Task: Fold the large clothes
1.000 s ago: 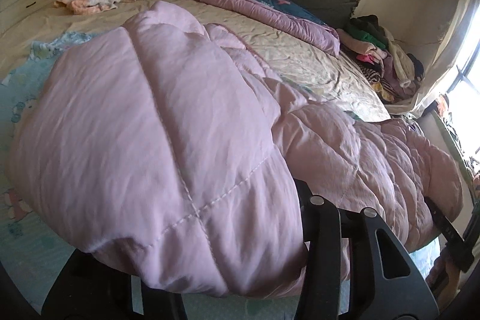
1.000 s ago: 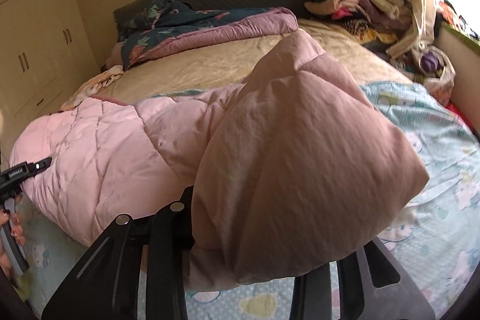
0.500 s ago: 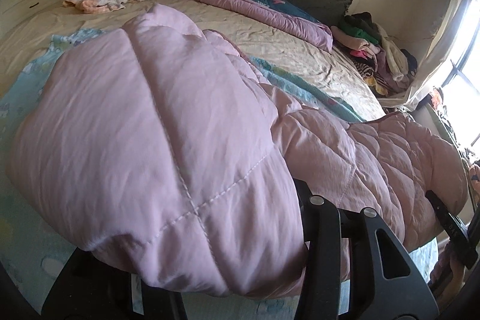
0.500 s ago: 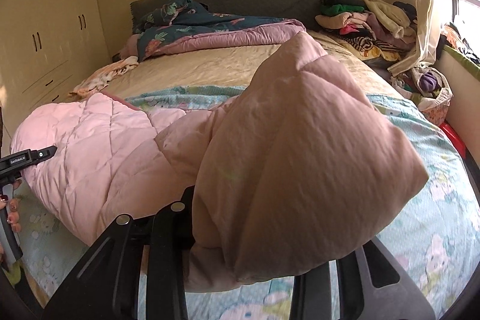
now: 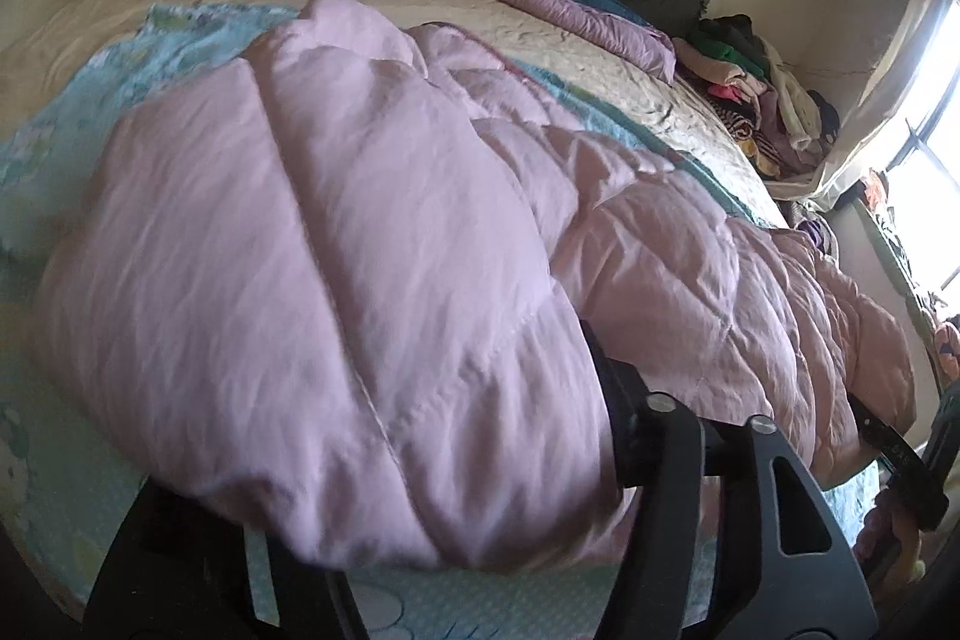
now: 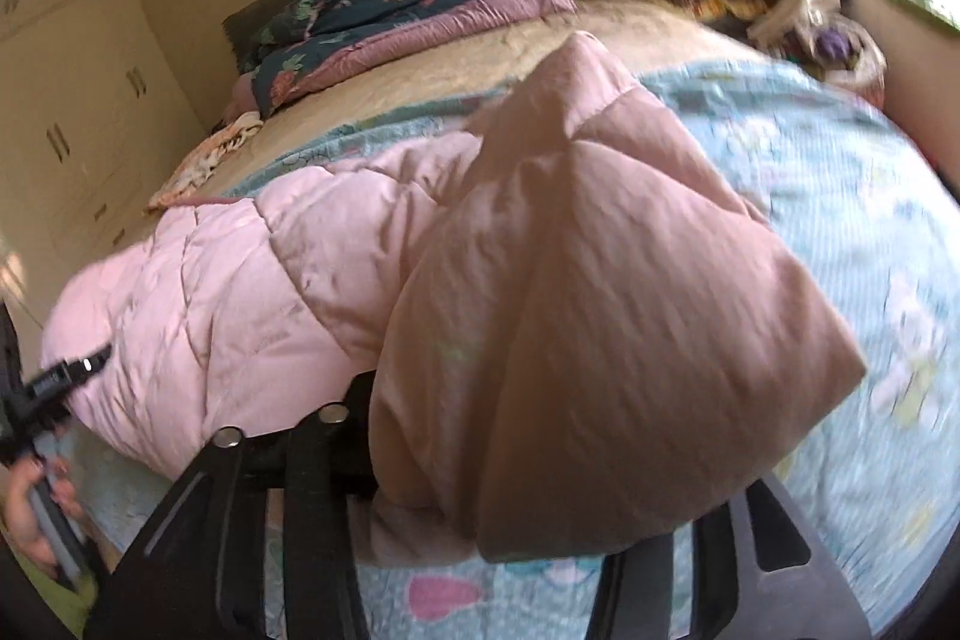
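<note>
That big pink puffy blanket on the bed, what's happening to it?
A person is folding it. They hold a two-finger gripper in each hand, and each one has a bunched end of the pink quilted comforter between its fingers. The left gripper and the right gripper are both opening their jaws now, with the fabric still between them. The comforter lies doubled over across the pale blue cartoon sheet near the foot of the bed.

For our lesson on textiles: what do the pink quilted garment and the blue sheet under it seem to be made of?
Pink quilted garment: likely a thin, smooth woven shell, perhaps polyester, over soft filling; it puffs between stitched seams and has a faint sheen. Blue sheet: probably matt printed cotton or a blend; it lies flat with a cartoon print and no shine.
</note>
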The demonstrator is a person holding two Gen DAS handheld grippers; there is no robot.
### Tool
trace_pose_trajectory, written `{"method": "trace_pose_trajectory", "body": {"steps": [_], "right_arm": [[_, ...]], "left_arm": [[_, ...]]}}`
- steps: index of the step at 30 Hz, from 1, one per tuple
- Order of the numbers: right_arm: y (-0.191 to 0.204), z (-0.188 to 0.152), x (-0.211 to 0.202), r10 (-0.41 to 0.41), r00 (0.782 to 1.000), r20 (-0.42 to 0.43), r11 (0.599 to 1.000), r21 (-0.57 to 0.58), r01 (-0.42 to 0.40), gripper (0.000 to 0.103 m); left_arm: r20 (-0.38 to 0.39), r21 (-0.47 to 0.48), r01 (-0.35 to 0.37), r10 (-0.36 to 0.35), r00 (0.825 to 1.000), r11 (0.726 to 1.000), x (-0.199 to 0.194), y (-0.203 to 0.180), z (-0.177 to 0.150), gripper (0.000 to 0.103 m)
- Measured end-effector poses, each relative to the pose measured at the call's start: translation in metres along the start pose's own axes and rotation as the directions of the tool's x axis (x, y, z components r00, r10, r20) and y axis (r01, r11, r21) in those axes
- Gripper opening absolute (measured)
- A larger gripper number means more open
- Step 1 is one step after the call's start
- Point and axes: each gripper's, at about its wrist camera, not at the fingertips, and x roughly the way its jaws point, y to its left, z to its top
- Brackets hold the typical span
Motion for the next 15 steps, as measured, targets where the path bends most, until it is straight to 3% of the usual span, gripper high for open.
{"method": "trace_pose_trajectory", "body": {"steps": [4, 7, 14, 15], "right_arm": [[-0.005, -0.009, -0.011, 0.023, 1.0, -0.017, 0.998, 0.052, -0.022, 0.074], [-0.002, -0.016, -0.025, 0.01, 1.0, -0.02, 0.999, 0.043, -0.009, 0.085], [0.01, -0.035, -0.069, -0.032, 0.999, 0.03, 0.999, 0.018, 0.032, 0.097], [0.008, -0.039, -0.076, -0.032, 0.999, 0.04, 0.999, 0.012, 0.031, 0.098]], "left_arm": [[-0.013, -0.013, -0.005, 0.005, 1.0, 1.0, -0.007, 0.006, -0.008, 0.068], [-0.017, -0.01, -0.009, 0.009, 1.0, 1.0, -0.015, 0.008, -0.015, 0.076], [-0.012, -0.003, -0.034, 0.034, 0.999, 0.999, -0.044, 0.013, -0.03, 0.08], [-0.009, -0.002, -0.036, 0.036, 0.999, 0.999, -0.049, 0.013, -0.033, 0.093]]}}
